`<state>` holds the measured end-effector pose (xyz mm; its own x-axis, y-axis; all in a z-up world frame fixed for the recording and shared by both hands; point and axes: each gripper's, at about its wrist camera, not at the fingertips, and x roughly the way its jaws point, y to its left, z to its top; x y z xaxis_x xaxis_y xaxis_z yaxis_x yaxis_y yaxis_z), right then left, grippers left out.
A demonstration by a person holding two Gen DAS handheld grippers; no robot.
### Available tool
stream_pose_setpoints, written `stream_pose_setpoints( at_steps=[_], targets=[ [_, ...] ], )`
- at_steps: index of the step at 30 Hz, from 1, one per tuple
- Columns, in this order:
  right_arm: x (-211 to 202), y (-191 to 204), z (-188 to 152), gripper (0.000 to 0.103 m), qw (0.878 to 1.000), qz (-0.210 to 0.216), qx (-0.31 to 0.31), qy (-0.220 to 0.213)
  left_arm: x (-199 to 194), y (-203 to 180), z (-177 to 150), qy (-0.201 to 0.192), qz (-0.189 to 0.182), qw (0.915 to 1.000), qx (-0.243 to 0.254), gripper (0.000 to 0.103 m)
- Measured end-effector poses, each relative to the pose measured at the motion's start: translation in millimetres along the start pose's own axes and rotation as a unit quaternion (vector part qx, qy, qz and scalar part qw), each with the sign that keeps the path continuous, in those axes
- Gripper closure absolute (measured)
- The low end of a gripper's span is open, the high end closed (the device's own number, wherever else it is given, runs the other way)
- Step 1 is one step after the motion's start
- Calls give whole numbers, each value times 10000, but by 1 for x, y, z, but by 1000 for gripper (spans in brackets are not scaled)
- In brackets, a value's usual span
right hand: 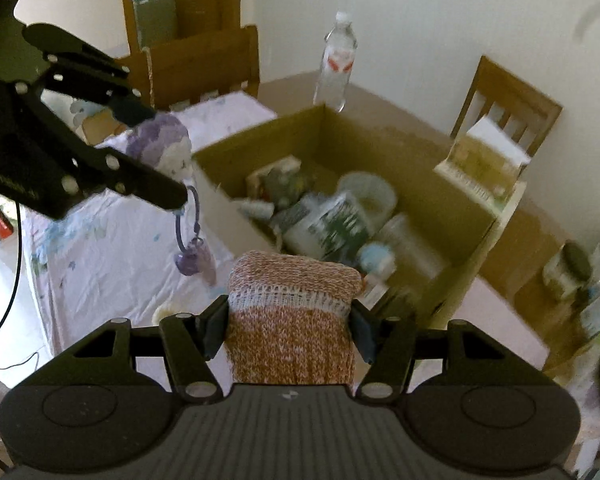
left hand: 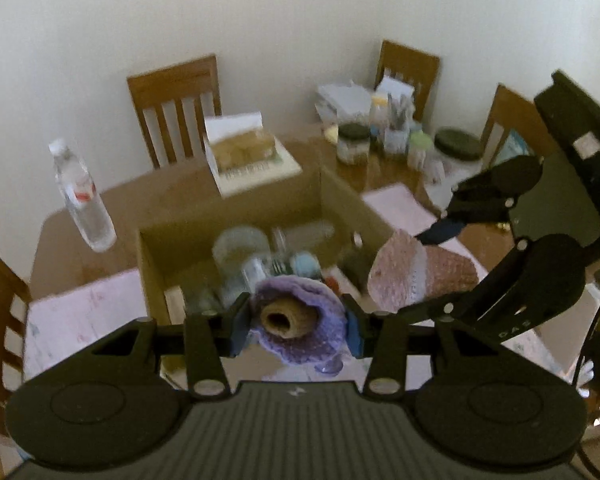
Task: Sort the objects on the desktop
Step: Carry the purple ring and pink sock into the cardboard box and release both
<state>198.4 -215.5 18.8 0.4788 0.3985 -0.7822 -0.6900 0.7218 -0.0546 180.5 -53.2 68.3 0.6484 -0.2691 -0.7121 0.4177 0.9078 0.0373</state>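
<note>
- My left claw [left hand: 298,326] is clamped on a purple knit pouch [left hand: 300,320], its blue pads pressing the pouch's two sides.
- The pouch's open mouth faces my left camera, so its long axis runs away from me along the fingers, toward the box [left hand: 260,216].
- From the right wrist view the same pouch [right hand: 162,148] hangs in the air over the pale cloth, left of the box, with a cord and a small purple charm [right hand: 194,262] dangling below it.
- My right claw [right hand: 290,326] grips an orange-pink knit piece [right hand: 292,320] with a white band across it; the pads squeeze it from left and right.
- That piece stands roughly upright between the fingers, long axis running from my camera up and forward, its rounded end pointing at the box [right hand: 340,152].
- In the left view the piece [left hand: 420,276] sits just right of the box's near corner, held above the table [left hand: 80,248].
- The box is open on the table and holds blurred items: clear containers, a green-printed package [right hand: 332,226], something light blue.
- A clear water bottle [left hand: 84,196] with a red label shows left of the box; I cannot tell what it rests on.
- A white carton [left hand: 248,152] sits behind the box; jars [left hand: 354,142] crowd the far right of the table.
</note>
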Motion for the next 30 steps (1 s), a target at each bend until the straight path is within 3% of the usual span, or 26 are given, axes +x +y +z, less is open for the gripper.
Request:
stream_pose_setpoints(
  at_steps=[7, 22, 24, 26, 30],
  targets=[
    [-6, -33, 18, 36, 9994, -189, 242, -139, 6, 14, 35, -200, 285, 9993, 160, 57],
    [37, -69, 34, 36, 9985, -300, 430, 122, 82, 56, 55, 347, 492, 9982, -17, 57],
    [40, -71, 35, 33, 9984, -276, 474, 106, 90, 60, 58, 384, 494, 9980, -42, 57],
    [40, -72, 35, 20, 9983, -260, 520, 70, 99, 64, 61, 422, 499, 9979, -49, 57],
    [40, -74, 34, 20, 9982, -240, 553, 51, 117, 69, 63, 563, 509, 9971, 1, 53]
  ],
)
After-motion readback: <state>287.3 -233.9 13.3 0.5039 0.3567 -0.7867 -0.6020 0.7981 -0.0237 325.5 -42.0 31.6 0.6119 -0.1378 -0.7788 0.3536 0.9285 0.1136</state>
